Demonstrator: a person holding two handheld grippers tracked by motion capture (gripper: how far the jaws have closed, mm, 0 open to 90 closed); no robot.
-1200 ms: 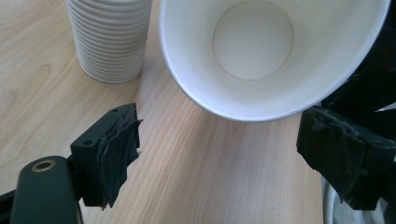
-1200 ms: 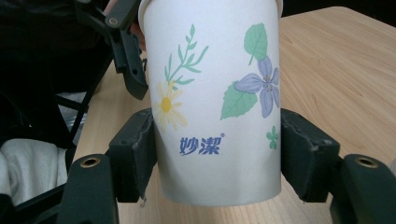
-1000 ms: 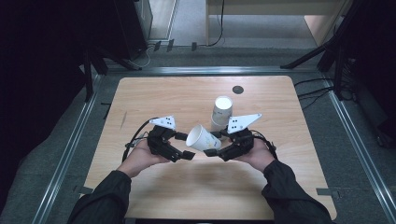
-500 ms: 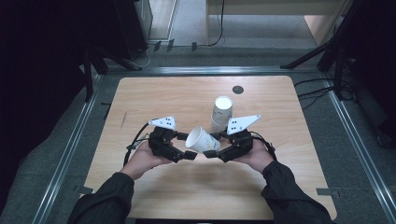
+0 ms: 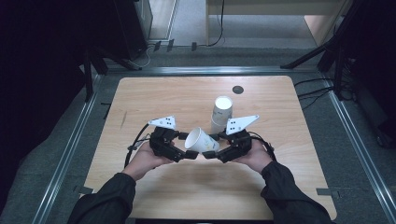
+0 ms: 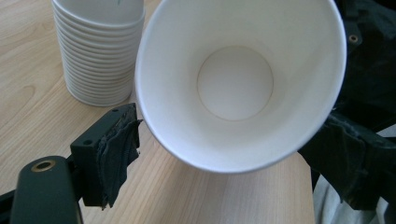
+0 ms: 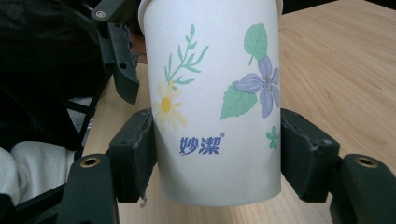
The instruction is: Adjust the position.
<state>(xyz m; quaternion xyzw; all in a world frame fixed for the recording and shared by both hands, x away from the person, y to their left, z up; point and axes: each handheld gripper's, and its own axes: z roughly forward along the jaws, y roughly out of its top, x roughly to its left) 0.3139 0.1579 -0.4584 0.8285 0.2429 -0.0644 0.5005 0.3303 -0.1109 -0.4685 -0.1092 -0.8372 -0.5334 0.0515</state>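
Dark floor, cables and metal rails ring a pale wooden worktop [image 5: 154,98], where a person's two hands meet near the middle with a single paper cup [image 5: 201,140] held on its side between them, off the wood. The right gripper [image 5: 217,152] has it: in the right gripper view both padded jaws press the cup's lower wall from either side, just below the printed flowers and blue lettering. The left gripper [image 5: 187,148] sits at the cup's mouth; in the left gripper view one pad [image 6: 114,149] stands just beside the rim and does not look to be pressing it, while the far jaw's contact is hidden behind the cup wall, so I cannot tell whether this gripper grips or only stands around the rim. Just behind, a stack of cups [image 5: 221,113] stands upright on the worktop. By my reading, the step in hand is a handover or steadying of one cup taken from the stack; the next move likely calls for one gripper to take a sure hold before the other lets go, gently, since the thin wall would crush. From above comes the layout; the left gripper view adds the empty white inside, the right gripper view the printed outside.
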